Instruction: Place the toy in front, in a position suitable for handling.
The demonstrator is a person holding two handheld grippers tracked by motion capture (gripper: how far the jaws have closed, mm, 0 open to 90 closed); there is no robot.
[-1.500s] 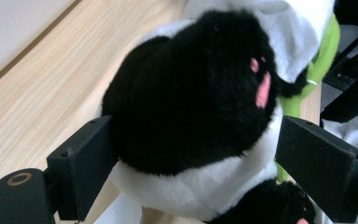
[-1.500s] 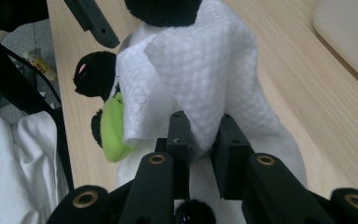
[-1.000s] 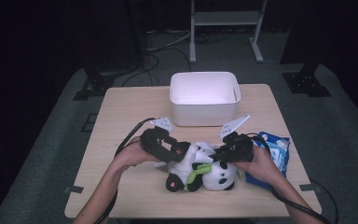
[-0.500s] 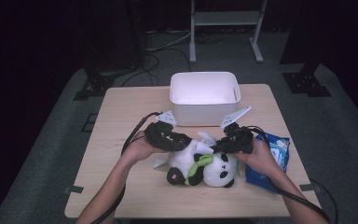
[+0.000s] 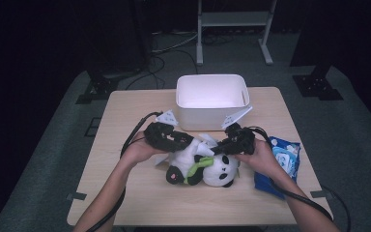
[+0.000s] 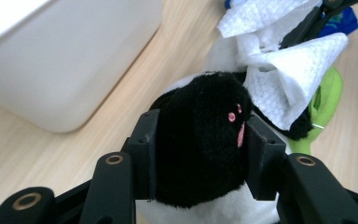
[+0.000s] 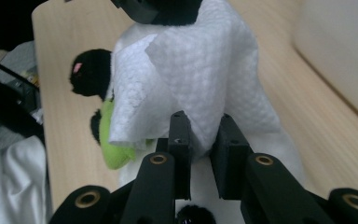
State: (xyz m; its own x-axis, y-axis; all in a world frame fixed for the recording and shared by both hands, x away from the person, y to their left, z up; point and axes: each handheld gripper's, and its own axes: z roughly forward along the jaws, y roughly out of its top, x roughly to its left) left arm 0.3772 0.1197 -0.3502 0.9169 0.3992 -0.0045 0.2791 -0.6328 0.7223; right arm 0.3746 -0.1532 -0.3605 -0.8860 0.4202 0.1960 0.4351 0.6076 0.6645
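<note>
The black-and-white plush panda toy (image 5: 207, 166) lies on the light wooden table (image 5: 125, 121), in front of the white plastic bin (image 5: 211, 99). The left gripper (image 6: 200, 144) has just closed and clamps the toy's black paw. The right gripper (image 7: 200, 135) pinches a white textured wipe (image 7: 200, 70) draped over the toy.

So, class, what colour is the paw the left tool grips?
Black paw with pink marks; left gripper view.

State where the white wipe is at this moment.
In the high view the wipe lies over the toy panda at mid-table, just in front of the white bin. The right gripper pinches it.
</note>
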